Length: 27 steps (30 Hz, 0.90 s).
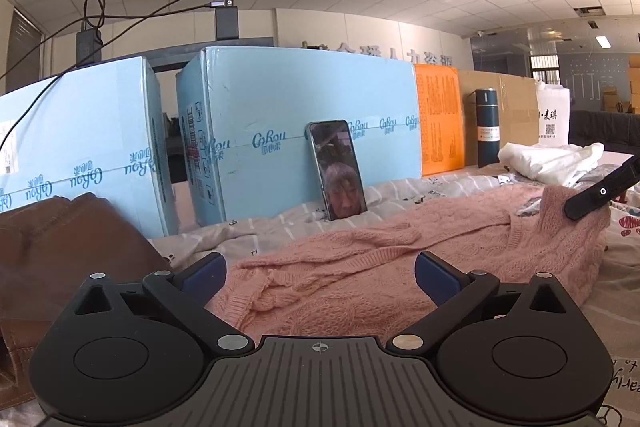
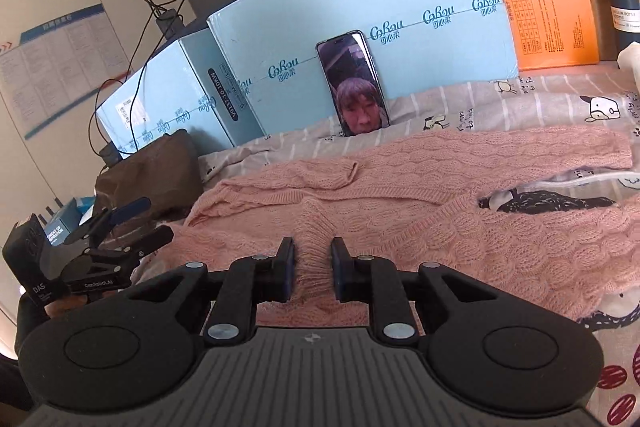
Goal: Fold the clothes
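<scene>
A pink cable-knit sweater (image 1: 400, 227) (image 2: 460, 227) lies spread on a striped cartoon-print sheet (image 2: 540, 95). In the right wrist view my right gripper (image 2: 313, 259) is shut on a raised ridge of the sweater's ribbed edge, with the knit pinched between its pads. The same gripper shows at the right edge of the left wrist view as a black finger (image 1: 592, 195) on a lifted corner of the knit. My left gripper (image 1: 320, 267) is open over the sweater's near left edge with its pads clear of the knit. The right wrist view has it far left (image 2: 144, 223), a hand holding it.
Light blue cartons (image 1: 300, 99) form a wall behind the sheet, with a phone (image 1: 338, 169) leaning on them. An orange box (image 1: 440, 123), a dark bottle (image 1: 488, 127) and a white garment (image 1: 552, 159) sit at the back right. A brown garment (image 1: 60, 247) lies at the left.
</scene>
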{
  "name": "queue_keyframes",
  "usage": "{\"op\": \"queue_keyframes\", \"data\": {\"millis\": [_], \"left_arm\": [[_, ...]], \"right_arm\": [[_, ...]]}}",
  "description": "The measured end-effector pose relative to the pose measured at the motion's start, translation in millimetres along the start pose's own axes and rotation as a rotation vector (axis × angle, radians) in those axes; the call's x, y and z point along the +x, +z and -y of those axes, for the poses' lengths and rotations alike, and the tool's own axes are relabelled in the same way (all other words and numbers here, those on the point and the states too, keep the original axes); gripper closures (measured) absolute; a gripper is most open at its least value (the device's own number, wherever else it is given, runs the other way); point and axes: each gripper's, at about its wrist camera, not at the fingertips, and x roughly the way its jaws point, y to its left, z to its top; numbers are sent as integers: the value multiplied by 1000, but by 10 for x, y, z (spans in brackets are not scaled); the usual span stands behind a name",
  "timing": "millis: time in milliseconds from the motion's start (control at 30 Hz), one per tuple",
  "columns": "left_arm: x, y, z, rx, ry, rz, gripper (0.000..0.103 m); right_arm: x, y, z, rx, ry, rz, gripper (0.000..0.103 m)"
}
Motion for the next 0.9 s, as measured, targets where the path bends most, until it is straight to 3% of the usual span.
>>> {"op": "queue_keyframes", "data": {"millis": [133,267,433,500,533,600,733,833,900], "left_arm": [[11,11,90,48,-8,-7,1],[53,5,220,121,-19,-43,1],[138,-33,320,187,-22,-113,1],[140,-38,340,201,-21,-116,1],[118,-33,345,202,-25,-105,1],[75,-2,348,195,-27,-84,1],[32,53,442,227,-88,-70,1],[128,-19,577,319,-137,-149,1],[224,-105,654,379,-139,-215,1]], "right_arm": [[124,-127,-67,-18,2,-37,86],[220,-147,-138,-60,-5,-10,85],[251,-205,-135,-133,-129,5,79],[248,-252,-140,-168,-185,17,52],[237,-273,-138,-181,-208,35,31],[224,-297,-132,-214,-243,58,27],[289,-301,-73,-247,-309,25,24],[408,-377,-69,-325,-376,-38,20],[418,-405,-71,-357,-379,-33,19]]}}
